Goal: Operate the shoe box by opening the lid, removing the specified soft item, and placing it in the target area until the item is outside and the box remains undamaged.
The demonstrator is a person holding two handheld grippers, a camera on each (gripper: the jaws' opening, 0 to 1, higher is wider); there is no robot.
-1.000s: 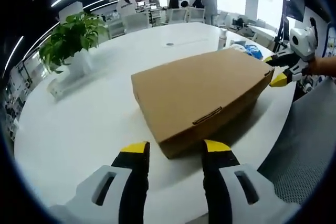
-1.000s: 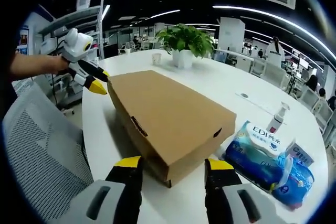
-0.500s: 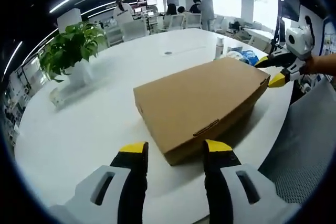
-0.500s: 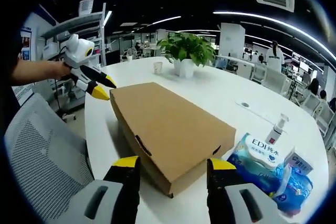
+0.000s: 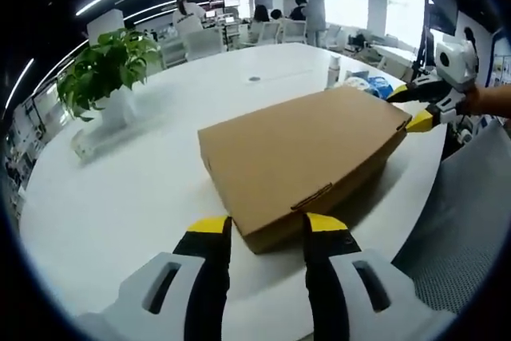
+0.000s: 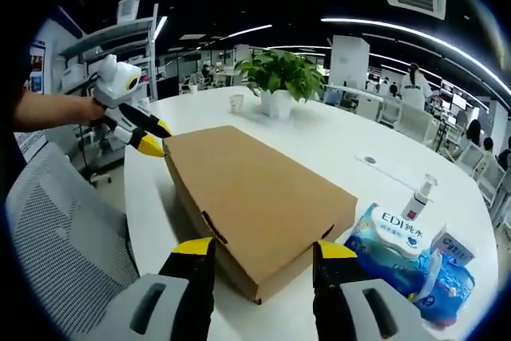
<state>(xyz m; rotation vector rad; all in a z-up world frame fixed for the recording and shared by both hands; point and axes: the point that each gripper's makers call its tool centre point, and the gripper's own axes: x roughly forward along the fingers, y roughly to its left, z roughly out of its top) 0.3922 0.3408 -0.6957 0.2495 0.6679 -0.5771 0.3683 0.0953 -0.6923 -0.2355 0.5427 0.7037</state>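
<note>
Shoe box point(image 5: 307, 149) sits lid-down and closed on the white round table point(image 5: 144, 189), long axis running between the two grippers. Left gripper point(image 5: 260, 226) is at one short end, jaws spread and empty, tips straddling the corner near the tuck tab point(image 5: 311, 195). Right gripper point(image 6: 260, 248) is at the opposite end, jaws also spread, gripping nothing.

Risks as I see them:
- Box is close to the table edge beside the mesh chair point(image 6: 64, 237); a one-sided push could slide it off.
- Pinching the cardboard wall instead of the lid flap would crease or tear it.
- Lifting one end only could rack the lid at the tabs.
- Wet wipes pack point(image 6: 403, 241) and spray bottle point(image 6: 418, 196) lie just beside the box; a swing could knock them.
</note>
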